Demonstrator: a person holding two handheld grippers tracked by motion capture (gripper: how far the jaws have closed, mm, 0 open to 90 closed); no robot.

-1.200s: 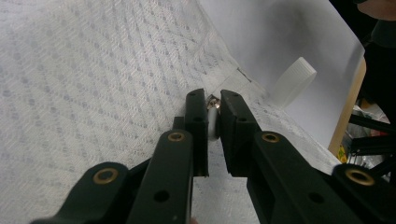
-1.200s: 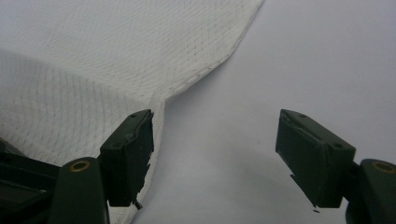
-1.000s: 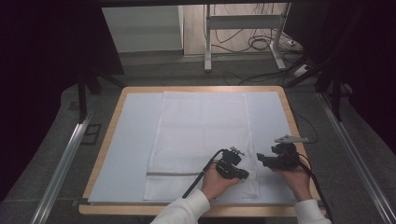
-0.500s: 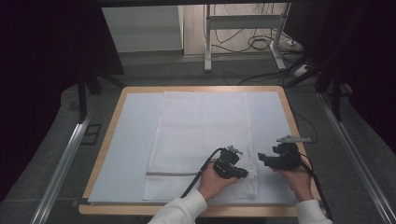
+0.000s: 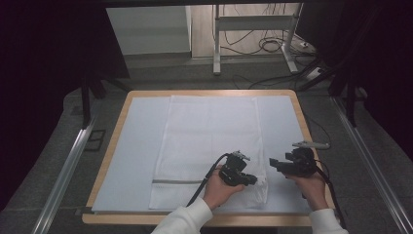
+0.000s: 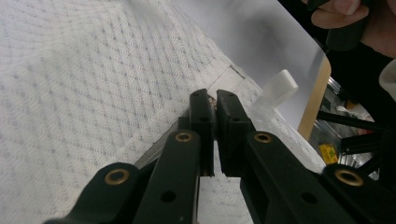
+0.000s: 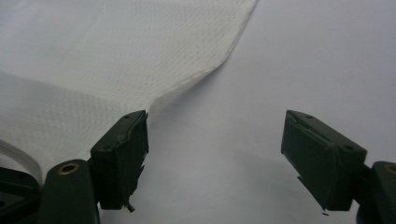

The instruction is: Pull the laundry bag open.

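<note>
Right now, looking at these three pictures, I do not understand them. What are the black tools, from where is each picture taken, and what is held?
A person holds one pair of black tongs in each hand. The high view looks down on the table. A white towel lies flat on it. The other two pictures come from cameras riding on the tongs. The left tongs are shut on the towel's edge near its corner; the left gripper view shows this close up. The right tongs are open, have just been opening wider, and hold nothing, beside the towel.

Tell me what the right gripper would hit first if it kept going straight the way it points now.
Probably the towel: the open right gripper has bare mat between its jaws, with the towel's lifted edge just ahead near one jaw. Depth is hard to judge.
</note>
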